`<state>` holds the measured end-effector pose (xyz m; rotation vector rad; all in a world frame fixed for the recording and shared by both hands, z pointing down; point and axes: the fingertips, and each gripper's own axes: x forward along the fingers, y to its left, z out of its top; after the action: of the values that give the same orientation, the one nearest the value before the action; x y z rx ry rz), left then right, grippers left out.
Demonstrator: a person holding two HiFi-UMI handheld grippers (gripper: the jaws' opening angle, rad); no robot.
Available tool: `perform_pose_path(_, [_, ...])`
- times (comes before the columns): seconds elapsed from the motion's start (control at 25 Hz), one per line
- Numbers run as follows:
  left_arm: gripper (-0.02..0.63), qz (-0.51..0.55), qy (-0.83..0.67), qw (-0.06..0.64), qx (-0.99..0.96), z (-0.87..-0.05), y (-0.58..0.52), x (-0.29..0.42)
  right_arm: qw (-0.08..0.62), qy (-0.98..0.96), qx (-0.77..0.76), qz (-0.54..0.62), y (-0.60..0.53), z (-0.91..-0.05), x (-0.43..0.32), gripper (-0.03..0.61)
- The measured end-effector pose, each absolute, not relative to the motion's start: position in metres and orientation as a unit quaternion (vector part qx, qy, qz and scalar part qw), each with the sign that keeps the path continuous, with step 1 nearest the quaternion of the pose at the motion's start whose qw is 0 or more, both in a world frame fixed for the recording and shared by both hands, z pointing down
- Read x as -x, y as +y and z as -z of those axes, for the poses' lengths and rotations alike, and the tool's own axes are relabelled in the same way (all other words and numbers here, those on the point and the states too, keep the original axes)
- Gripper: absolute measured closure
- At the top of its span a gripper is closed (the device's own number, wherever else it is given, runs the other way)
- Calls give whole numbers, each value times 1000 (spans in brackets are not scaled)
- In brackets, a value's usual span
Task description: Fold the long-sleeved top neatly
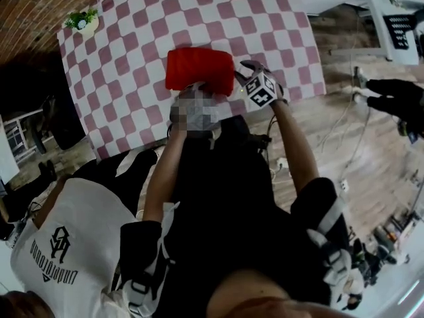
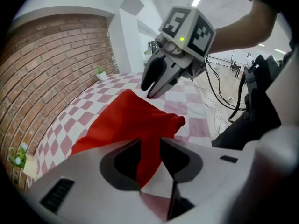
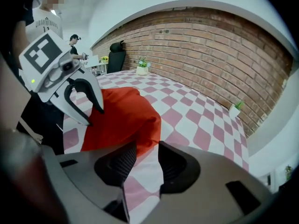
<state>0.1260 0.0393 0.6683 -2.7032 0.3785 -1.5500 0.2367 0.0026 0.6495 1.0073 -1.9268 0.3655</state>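
The red top lies bunched into a rough rectangle on the checked table, close to the edge nearest the person. Its near side is drawn up off the cloth toward the left gripper.

That gripper's jaws stand close together with a strip of red fabric filling the gap between them; the pads seem to be pressing on it, though the fabric hides the contact itself. In the head view this gripper sits at the top's near edge, mostly under a blurred patch.

The right gripper is just beside the top's right end; its jaws stand apart, with only the checked cloth showing between them, and a red edge reaches just to their tips without being pinched. From the left gripper view it hangs above the top, pointing steeply down, its marker cube uppermost.

A small plant stands at the table's far left corner, well apart from the top; a brick wall runs along one side of the table. A person in a white shirt stands to the left.
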Motion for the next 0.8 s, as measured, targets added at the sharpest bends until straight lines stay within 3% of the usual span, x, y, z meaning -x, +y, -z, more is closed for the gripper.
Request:
perform_pose_path(0.4, [492,530,140,-45,835,-705,46,-133,420,-809,-381,-154,-43,-688,-230,453])
perform_pose_path(0.52, [492,532,148,-57,832,-709,44,-138,417,-813,-375,-155,-52,-690,-238,520])
perform_pose_path(0.8, [492,527,158,-95,830,-717,41,-142,424,-816,-352,-176,-79,-703,-252,531])
